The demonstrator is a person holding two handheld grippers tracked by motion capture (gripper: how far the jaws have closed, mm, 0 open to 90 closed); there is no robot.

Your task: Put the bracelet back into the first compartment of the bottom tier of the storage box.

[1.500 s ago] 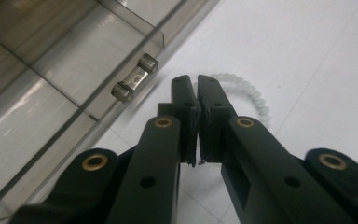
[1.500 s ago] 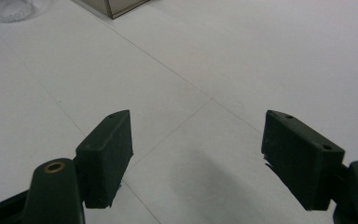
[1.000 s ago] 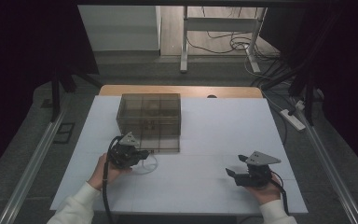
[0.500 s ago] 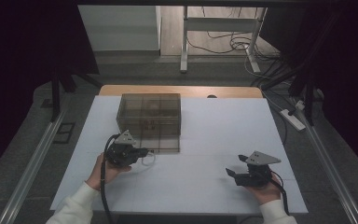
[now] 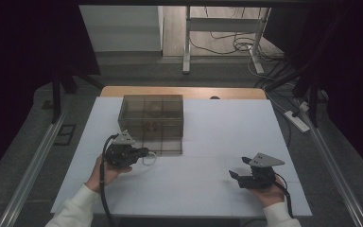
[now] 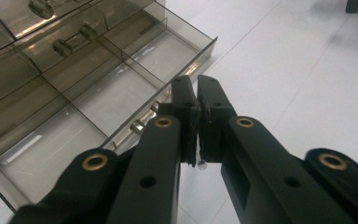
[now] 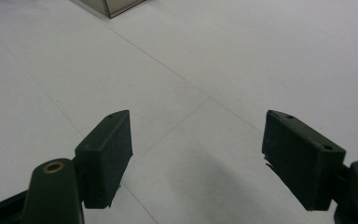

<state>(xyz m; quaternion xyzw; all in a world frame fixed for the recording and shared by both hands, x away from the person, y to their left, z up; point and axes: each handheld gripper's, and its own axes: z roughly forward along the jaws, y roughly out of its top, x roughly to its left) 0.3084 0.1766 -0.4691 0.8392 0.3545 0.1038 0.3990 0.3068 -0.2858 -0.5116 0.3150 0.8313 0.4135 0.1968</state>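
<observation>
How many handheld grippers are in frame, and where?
2. The black left gripper, fingers shut, is at the front of the smoky translucent plastic drawer box. The black right gripper, fingers open, is over the white table, near right. None seems hidden.

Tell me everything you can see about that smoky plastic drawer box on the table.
The drawer box is a translucent smoke-brown plastic organiser standing upright on the white table, toward its far left. Thin walls divide it into compartments, which look empty. Its bottom drawer is pulled out toward the person and has a small metal handle on its front. The left gripper, jaws shut, sits right at that handle, apparently pinching it.
</observation>
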